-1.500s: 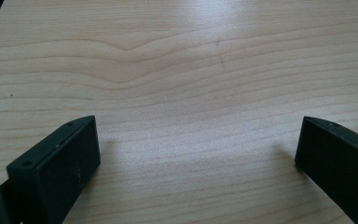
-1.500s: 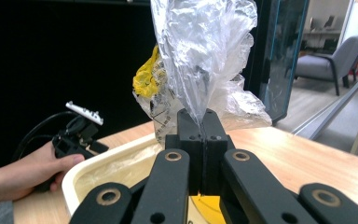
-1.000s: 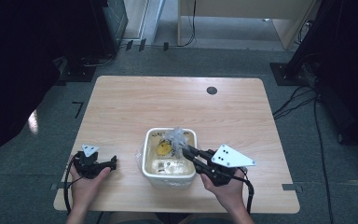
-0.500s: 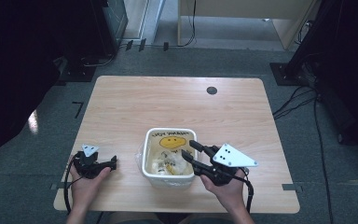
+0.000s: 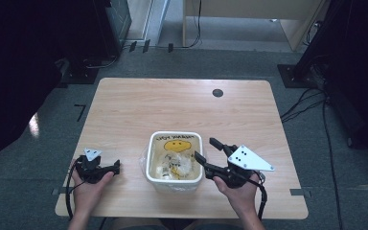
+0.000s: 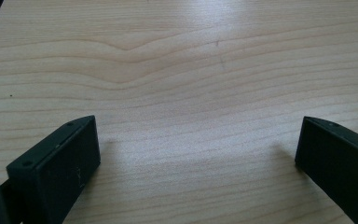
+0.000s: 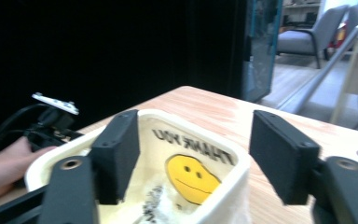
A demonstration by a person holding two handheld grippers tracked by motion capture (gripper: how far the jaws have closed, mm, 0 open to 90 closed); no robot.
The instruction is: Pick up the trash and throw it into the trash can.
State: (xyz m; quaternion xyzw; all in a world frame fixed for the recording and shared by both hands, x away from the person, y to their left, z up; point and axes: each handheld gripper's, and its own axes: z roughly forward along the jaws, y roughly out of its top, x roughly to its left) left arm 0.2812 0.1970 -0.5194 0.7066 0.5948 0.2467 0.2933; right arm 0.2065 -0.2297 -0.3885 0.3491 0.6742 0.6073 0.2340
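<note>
Beside the white bin (image 5: 174, 173), the right gripper (image 5: 208, 155) had just been opening, fingers empty, while the left gripper (image 5: 115, 166) rested wide on the counter (image 5: 172, 105).

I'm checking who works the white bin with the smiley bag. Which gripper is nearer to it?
The right gripper is nearer: its jaws stand open at the white bin's right rim. The left gripper rests on the table, off the bin's left side.
</note>
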